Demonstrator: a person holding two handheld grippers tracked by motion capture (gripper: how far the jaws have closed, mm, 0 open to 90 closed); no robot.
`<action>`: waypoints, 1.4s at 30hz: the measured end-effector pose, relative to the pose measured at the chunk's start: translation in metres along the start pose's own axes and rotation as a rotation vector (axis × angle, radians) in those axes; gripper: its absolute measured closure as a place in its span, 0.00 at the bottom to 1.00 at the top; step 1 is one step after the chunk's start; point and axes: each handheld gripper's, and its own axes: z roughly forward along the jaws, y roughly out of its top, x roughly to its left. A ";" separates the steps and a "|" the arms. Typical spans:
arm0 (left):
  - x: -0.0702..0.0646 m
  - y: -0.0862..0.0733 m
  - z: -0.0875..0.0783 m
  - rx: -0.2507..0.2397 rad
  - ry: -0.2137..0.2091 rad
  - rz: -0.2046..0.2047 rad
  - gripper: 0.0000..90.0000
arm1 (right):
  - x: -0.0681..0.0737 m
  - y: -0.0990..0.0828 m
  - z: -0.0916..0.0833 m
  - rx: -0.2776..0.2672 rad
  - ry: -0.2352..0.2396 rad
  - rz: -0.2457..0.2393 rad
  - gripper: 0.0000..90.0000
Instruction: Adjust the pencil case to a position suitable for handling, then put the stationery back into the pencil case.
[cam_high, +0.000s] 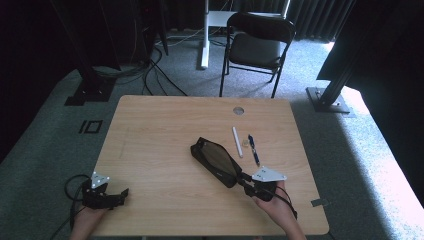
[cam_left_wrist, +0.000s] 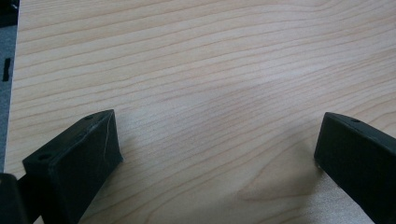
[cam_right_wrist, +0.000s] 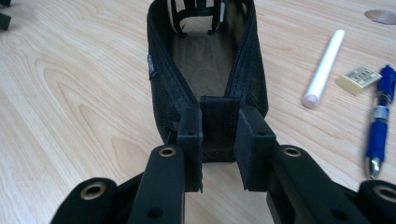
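A black mesh pencil case (cam_high: 215, 158) lies open on the wooden table (cam_high: 150, 150), slanting from centre toward the near right. My right gripper (cam_high: 246, 179) is shut on the case's near end tab; in the right gripper view the pads clamp the tab of the pencil case (cam_right_wrist: 205, 70) between them at the right gripper (cam_right_wrist: 219, 149). A white marker (cam_high: 237, 141), a small eraser (cam_high: 245, 143) and a blue pen (cam_high: 254, 149) lie just right of the case. My left gripper (cam_high: 120, 196) rests at the table's near left corner, its jaws wide apart over bare wood in the left gripper view (cam_left_wrist: 217, 154).
A black folding chair (cam_high: 257, 47) stands beyond the table's far edge. A round cable hole (cam_high: 238, 110) sits near the far edge. In the right gripper view the white marker (cam_right_wrist: 324, 67), eraser (cam_right_wrist: 358, 79) and blue pen (cam_right_wrist: 380, 121) lie right of the case.
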 end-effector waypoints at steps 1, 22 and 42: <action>0.000 0.000 0.000 0.000 0.000 0.000 0.01 | -0.001 -0.001 -0.002 0.005 0.000 -0.001 0.82; 0.000 0.000 0.000 0.000 0.000 0.000 0.01 | -0.011 -0.026 -0.042 0.012 -0.036 0.012 0.81; 0.000 0.000 0.000 0.000 0.000 0.000 0.01 | -0.022 -0.018 -0.058 -0.075 -0.054 0.031 0.57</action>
